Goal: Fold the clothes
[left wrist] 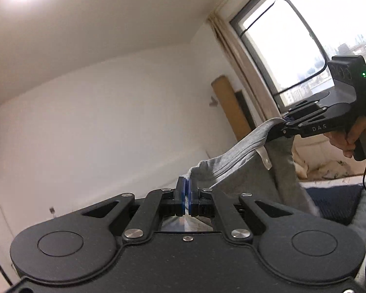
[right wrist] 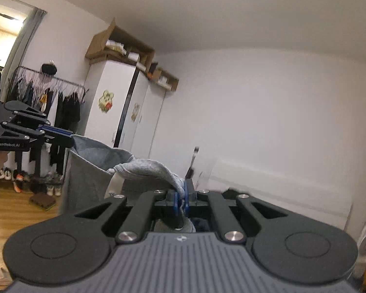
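Observation:
A grey garment (left wrist: 234, 161) hangs in the air, stretched between both grippers, its body drooping below. My left gripper (left wrist: 186, 196) is shut on one end of its ribbed hem, the blue pads pinching the cloth. My right gripper (left wrist: 286, 121) is seen at the right in the left wrist view, held by a hand (left wrist: 346, 139), shut on the other end. In the right wrist view the right gripper (right wrist: 181, 199) pinches a bunched grey garment (right wrist: 144, 168) edge, and the left gripper (right wrist: 69, 135) at the left clamps the far corner. A white label shows inside.
A bed (left wrist: 339, 195) with a dark blue and grey cover lies below at the right, under a window (left wrist: 292, 39). A white wardrobe (right wrist: 124, 112) topped with cardboard boxes, a clothes rack (right wrist: 48, 97) and shoes on the wooden floor (right wrist: 14, 210) stand at the left.

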### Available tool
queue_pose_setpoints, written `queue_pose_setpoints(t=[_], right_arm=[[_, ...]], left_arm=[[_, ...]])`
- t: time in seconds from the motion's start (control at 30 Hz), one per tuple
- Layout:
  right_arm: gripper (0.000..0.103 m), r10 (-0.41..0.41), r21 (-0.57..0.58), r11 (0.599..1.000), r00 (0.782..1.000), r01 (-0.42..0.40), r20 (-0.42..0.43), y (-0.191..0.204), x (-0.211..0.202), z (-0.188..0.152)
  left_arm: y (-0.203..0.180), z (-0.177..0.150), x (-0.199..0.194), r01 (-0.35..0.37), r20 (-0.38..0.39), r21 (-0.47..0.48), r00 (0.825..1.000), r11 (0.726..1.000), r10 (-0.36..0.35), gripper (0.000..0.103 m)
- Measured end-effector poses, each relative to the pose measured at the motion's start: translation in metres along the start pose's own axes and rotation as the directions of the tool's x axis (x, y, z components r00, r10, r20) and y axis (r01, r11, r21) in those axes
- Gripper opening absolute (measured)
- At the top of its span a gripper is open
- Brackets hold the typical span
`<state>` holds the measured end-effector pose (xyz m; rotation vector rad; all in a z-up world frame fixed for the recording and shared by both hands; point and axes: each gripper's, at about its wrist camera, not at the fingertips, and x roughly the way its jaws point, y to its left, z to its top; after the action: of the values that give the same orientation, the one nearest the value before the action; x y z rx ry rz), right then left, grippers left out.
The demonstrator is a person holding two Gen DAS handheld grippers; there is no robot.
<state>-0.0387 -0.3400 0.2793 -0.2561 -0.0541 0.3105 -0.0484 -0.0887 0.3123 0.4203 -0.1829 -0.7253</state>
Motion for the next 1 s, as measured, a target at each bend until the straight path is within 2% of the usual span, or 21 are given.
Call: queue_pose_setpoints(t=[0.13,0.27,0.37,0.43,0.5,0.6,0.67,0.73,0.77,0.83,0.9,0.93,0.97,1.0], right_arm=[[0.005,-0.025,-0.027,0.999,1.0,0.024,-0.006,-0.012,0.01,0.005],[0.005,-0.063,-0.053,0.997,0.994,0.058,-0.089,-0.026,0.049,-0.017],[0.005,-0.082,-0.034,0.996,0.98,0.077,-0.183,-0.044,0.098,-0.061],[0.005,-0.106,-0.033,0.994,0.957,0.101,-0.271,-0.053,0.142,-0.106],[0.005,-0.106,-0.007,0.994,0.918,0.112,-0.382,-0.067,0.191,-0.16],[0.005,-0.092,0.044,0.99,0.841,0.136,-0.533,-0.075,0.248,-0.254],[0.005,-0.074,0.066,0.988,0.804,0.14,-0.59,-0.071,0.266,-0.306],[0.005,-0.065,0.073,0.987,0.771,0.143,-0.634,-0.065,0.273,-0.351],[0.005,-0.066,0.069,0.987,0.757,0.146,-0.65,-0.063,0.272,-0.37],[0.005,-0.078,0.058,0.986,0.746,0.155,-0.661,-0.061,0.268,-0.393],[0.005,-0.103,0.071,0.979,0.758,0.193,-0.645,-0.063,0.258,-0.402],[0.005,-0.113,0.094,0.971,0.768,0.22,-0.631,-0.064,0.25,-0.406],[0.005,-0.119,0.133,0.959,0.781,0.251,-0.613,-0.066,0.239,-0.411],[0.005,-0.127,0.174,0.944,0.792,0.282,-0.597,-0.067,0.226,-0.415]], left_arm=[[0.0,-0.004,0.029,0.004,-0.006,-0.002,1.0,1.0,-0.004,0.002],[0.007,-0.031,0.076,-0.02,-0.041,-0.042,0.999,0.999,0.019,0.0],[0.019,-0.073,0.137,0.011,-0.143,-0.113,0.989,0.994,-0.027,0.0],[0.016,-0.115,0.181,0.019,-0.232,-0.149,0.971,0.989,-0.054,0.0],[0.005,-0.16,0.213,0.035,-0.31,-0.199,0.946,0.979,-0.096,0.0],[-0.025,-0.233,0.247,0.059,-0.419,-0.253,0.893,0.966,-0.164,0.0],[-0.046,-0.288,0.264,0.075,-0.494,-0.281,0.844,0.957,-0.211,0.001],[-0.059,-0.343,0.277,0.088,-0.565,-0.31,0.784,0.947,-0.258,0.001],[-0.06,-0.368,0.279,0.088,-0.585,-0.323,0.764,0.942,-0.272,0.002],[-0.07,-0.404,0.285,0.082,-0.614,-0.377,0.723,0.923,-0.315,0.003],[-0.085,-0.434,0.29,0.079,-0.629,-0.434,0.687,0.898,-0.364,0.009],[-0.073,-0.446,0.284,0.084,-0.63,-0.448,0.677,0.89,-0.381,0.023],[-0.069,-0.448,0.281,0.091,-0.629,-0.452,0.673,0.887,-0.389,0.046],[-0.075,-0.453,0.281,0.104,-0.621,-0.448,0.679,0.888,-0.392,0.058]])
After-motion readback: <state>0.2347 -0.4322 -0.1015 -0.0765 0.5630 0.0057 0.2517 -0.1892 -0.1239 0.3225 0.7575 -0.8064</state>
